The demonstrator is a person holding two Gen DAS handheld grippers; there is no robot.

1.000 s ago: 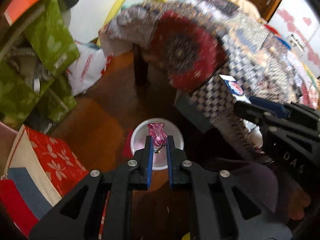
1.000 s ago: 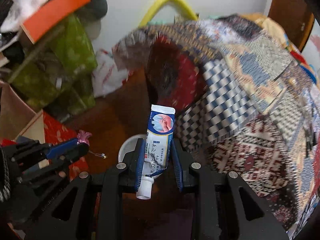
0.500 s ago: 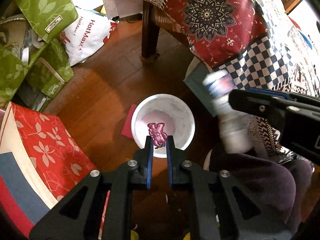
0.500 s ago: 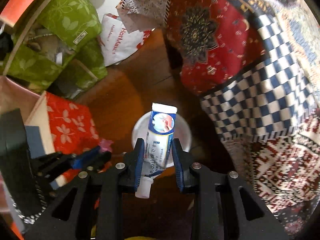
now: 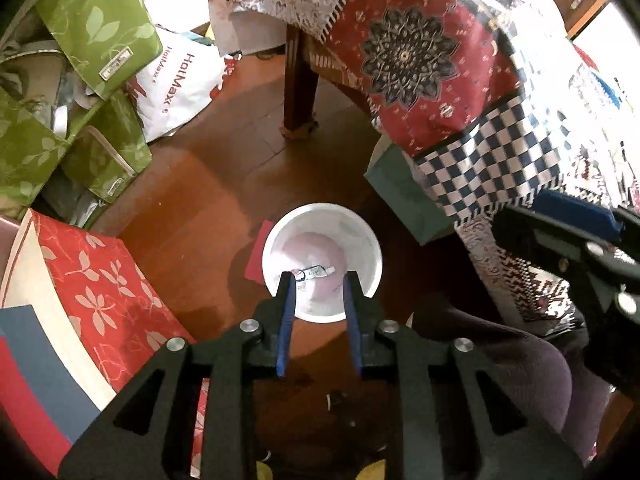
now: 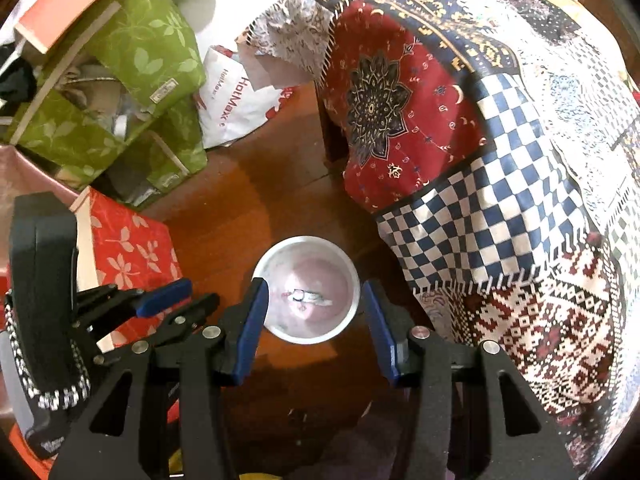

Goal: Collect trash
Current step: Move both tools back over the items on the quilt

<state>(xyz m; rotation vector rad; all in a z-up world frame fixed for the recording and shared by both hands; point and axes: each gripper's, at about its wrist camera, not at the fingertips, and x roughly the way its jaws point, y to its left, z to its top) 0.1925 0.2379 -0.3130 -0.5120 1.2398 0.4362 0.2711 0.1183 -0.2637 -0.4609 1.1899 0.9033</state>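
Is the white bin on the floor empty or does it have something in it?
Not empty. The bin stands upright on the floor, and a small tube lies on its bottom, seen in both wrist views.

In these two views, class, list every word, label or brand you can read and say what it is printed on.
"HotMax": red letters on the white plastic bag lying on the floor.
Small labels on the green boxes: too small to read.
Print on the tube in the white bin: blurred, unreadable.

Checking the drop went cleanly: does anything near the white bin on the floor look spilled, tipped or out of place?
Nothing stands out. The white bin stands upright on the wooden floor, with the dropped tube lying inside it. No trash shows on the boards around it, only a red card tucked flat against its side.
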